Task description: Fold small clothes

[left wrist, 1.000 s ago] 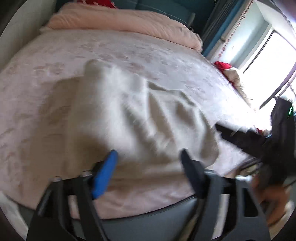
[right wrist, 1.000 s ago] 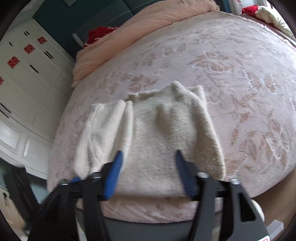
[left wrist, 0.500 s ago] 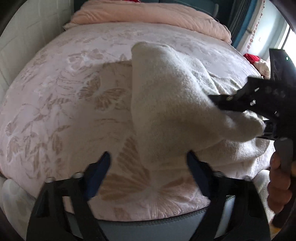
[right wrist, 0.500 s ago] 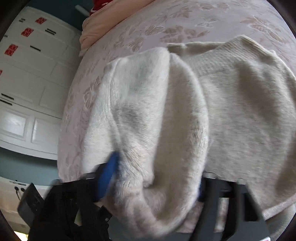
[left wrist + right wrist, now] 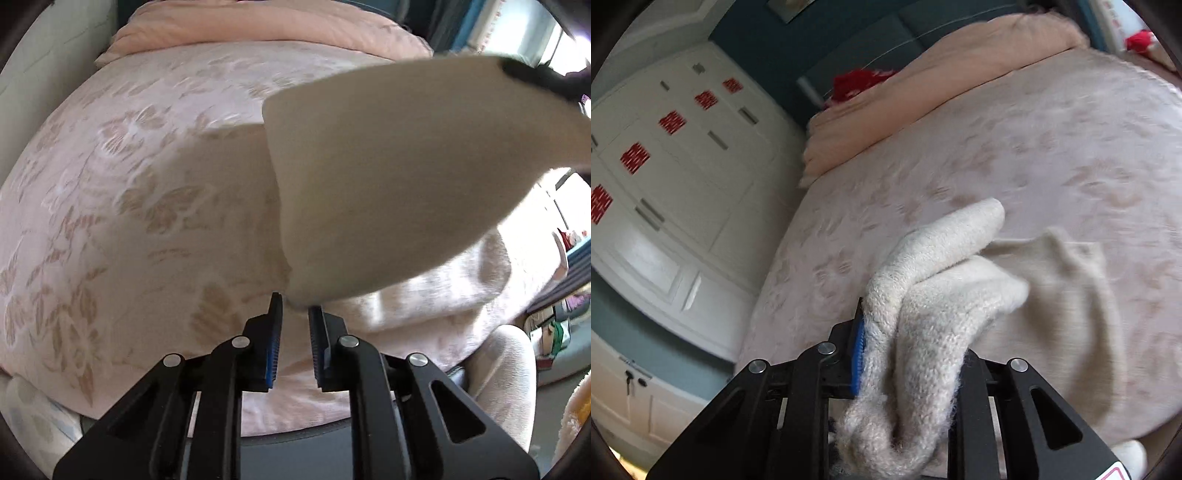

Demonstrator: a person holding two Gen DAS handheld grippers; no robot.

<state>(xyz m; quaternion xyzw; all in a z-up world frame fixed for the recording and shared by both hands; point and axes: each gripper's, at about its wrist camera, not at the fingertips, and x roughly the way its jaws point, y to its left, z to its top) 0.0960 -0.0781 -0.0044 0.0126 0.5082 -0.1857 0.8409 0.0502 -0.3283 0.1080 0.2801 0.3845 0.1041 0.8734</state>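
Observation:
A cream knit garment (image 5: 388,177) hangs lifted over the pink floral bed (image 5: 147,184). In the left wrist view my left gripper (image 5: 295,306) is closing its jaws, with the garment's lowest corner pinched between the blue pads. At the upper right of that view, my right gripper (image 5: 535,79) holds the garment's raised edge. In the right wrist view my right gripper (image 5: 912,332) is closing on a thick bunch of the knit (image 5: 923,295), which hides its right finger. The rest of the garment (image 5: 1071,314) lies on the bed (image 5: 1034,147).
A folded peach quilt (image 5: 258,29) lies along the far end of the bed, with something red (image 5: 857,83) behind it. White wardrobe doors (image 5: 665,166) stand left of the bed. A bright window shows at the right edge of the left wrist view.
My left jaws went from wide apart to nearly together on the garment's corner. The right gripper narrowed on the bunched knit and rose, lifting that side off the bed.

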